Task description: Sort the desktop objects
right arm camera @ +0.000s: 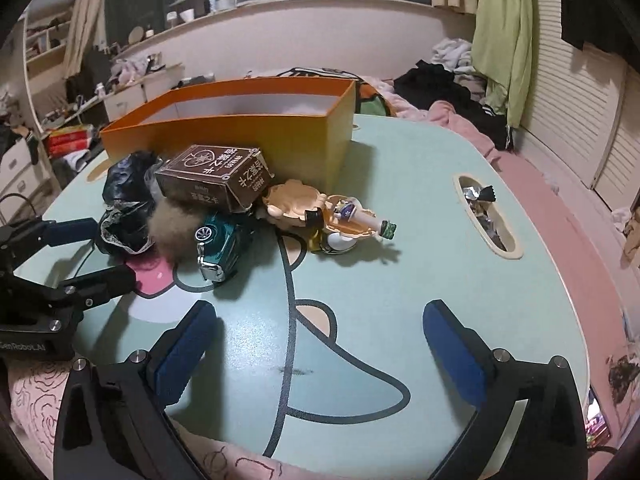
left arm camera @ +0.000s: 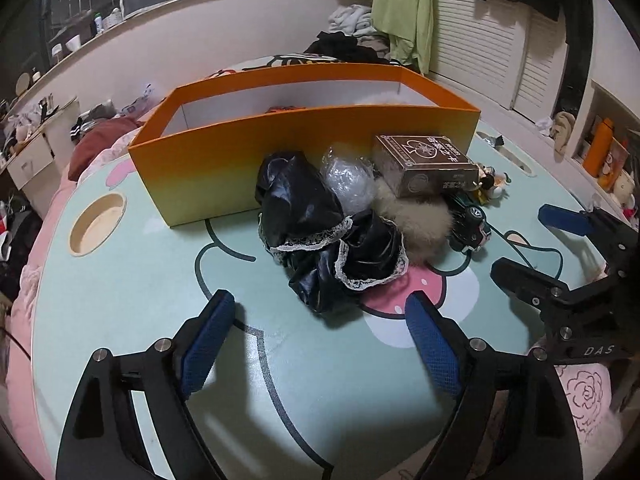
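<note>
jaws wide on both sides, nothing between the blue pads. left gripper (left arm camera: pixel 320 340) hangs over bare mint-green tabletop (left arm camera: pixel 132 280), just short of the pile; right gripper (right arm camera: pixel 320 344) likewise over the printed cartoon outline, pile ahead and to its left. each gripper shows in the other's view, out at the table's near edge. pile sits against the front wall of the orange box (left arm camera: pixel 304 148), which stands open-topped with white inner walls; what lies inside it i cannot tell. in the pile: black shiny cloth with white lace trim (left arm camera: pixel 328 236), crumpled clear plastic (left arm camera: pixel 350 176) behind it, beige fur ball (left arm camera: pixel 416 220) touching the cloth, brown printed carton (right arm camera: pixel 212 176) resting tilted on top of the fur ball, green toy car (right arm camera: pixel 220 244) just beside the fur. right of the car, small figurines with a tan shell-like piece (right arm camera: pixel 320 216) in a loose cluster. foil wrappers lie in the table's slot cutout (right arm camera: pixel 486 216), well apart from the pile. round cup recess (left arm camera: pixel 97 218) left of the box.
</note>
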The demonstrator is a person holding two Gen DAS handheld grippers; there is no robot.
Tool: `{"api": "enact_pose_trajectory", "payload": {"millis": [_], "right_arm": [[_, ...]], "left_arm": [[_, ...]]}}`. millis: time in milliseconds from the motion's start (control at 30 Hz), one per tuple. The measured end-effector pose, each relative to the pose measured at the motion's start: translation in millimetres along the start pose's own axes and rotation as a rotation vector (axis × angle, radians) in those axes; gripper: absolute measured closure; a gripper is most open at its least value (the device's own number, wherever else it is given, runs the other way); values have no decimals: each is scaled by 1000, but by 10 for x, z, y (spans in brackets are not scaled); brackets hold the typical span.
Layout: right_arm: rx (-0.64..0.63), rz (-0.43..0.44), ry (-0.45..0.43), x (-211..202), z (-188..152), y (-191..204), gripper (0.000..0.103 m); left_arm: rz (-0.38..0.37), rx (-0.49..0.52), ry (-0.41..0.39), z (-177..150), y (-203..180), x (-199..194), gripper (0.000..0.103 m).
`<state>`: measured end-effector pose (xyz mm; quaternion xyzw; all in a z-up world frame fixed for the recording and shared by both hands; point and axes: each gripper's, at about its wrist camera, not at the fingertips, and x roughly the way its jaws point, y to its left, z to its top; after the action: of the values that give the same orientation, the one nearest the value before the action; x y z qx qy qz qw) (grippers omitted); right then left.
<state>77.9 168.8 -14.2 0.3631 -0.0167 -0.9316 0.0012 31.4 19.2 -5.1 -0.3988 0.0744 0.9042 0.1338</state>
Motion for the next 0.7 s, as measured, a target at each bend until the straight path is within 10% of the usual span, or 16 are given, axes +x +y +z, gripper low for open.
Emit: {"api": "enact_pose_trajectory", "payload": {"millis": [700], "right_arm": [[-5, 14, -6, 5, -2, 3, 0]], "left_arm": [[0, -2, -2, -11, 25, 25, 16]]}}
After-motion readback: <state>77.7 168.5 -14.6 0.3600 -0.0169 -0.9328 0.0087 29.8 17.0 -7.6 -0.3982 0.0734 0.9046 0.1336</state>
